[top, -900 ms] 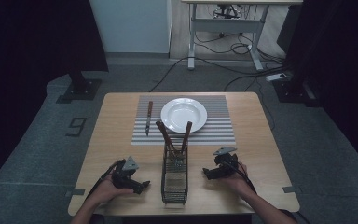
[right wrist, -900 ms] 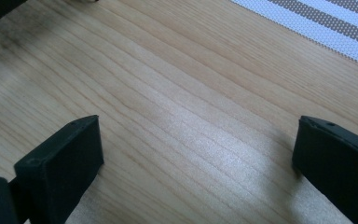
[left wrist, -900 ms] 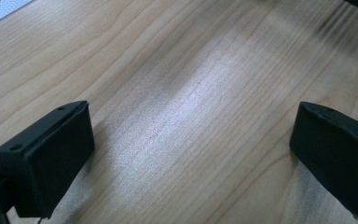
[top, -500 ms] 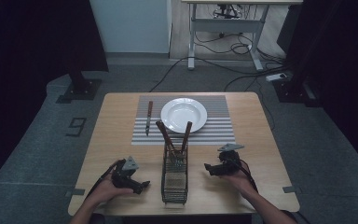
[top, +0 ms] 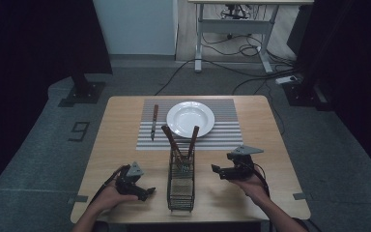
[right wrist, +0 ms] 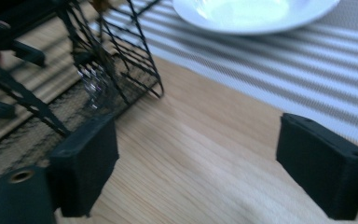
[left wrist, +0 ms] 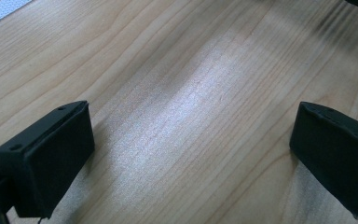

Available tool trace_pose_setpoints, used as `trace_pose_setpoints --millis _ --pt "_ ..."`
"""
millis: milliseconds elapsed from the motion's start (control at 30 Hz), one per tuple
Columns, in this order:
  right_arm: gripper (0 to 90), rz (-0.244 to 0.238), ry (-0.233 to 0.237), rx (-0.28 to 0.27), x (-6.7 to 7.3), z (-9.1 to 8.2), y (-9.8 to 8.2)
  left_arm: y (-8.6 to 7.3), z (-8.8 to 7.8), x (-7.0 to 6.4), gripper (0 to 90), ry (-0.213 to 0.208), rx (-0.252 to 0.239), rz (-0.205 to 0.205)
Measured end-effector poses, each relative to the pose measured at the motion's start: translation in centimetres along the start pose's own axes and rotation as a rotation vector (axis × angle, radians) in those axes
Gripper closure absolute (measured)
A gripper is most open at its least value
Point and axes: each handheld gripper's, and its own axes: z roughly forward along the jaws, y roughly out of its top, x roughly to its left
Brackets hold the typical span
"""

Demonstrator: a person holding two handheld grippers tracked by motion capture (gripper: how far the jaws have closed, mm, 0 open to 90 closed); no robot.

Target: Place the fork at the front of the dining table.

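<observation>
A black wire basket stands at the table's front middle, and two brown-handled utensils lean up out of its far end. A white plate lies on a striped placemat, with a brown-handled knife on the mat's left part. Left of the basket, my left gripper rests low on the wood, open; its jaws frame bare tabletop. Right of the basket, my right gripper points left at it, open and empty, with the basket close ahead on the left.
The wooden table has bare wood on both sides of the basket. The plate and the striped mat lie beyond the right gripper's jaws. Cables and a desk frame stand on the floor behind the table.
The right hand has shifted a little and its gripper has turned more toward the basket. The left gripper, basket, plate and knife have not moved.
</observation>
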Motion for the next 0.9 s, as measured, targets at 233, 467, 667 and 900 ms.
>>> trace_pose_setpoints --millis 233,467,667,900 --pt "16.8 -0.018 0.036 -0.069 0.7 -1.3 1.8 0.0 0.0 0.0 0.0 0.0 0.001 0.001" --pt "20.0 -0.036 0.062 -0.128 1.4 -2.4 4.3 0.0 0.0 0.0 0.0 0.0 0.0 0.0" --pt "26.0 -0.041 0.099 -0.152 2.0 -1.8 5.9 0.0 0.0 0.0 0.0 0.0 0.0 0.0" --pt "29.4 -0.067 0.103 -0.147 2.6 -0.3 7.1 0.0 0.0 0.0 0.0 0.0 0.0 0.001"
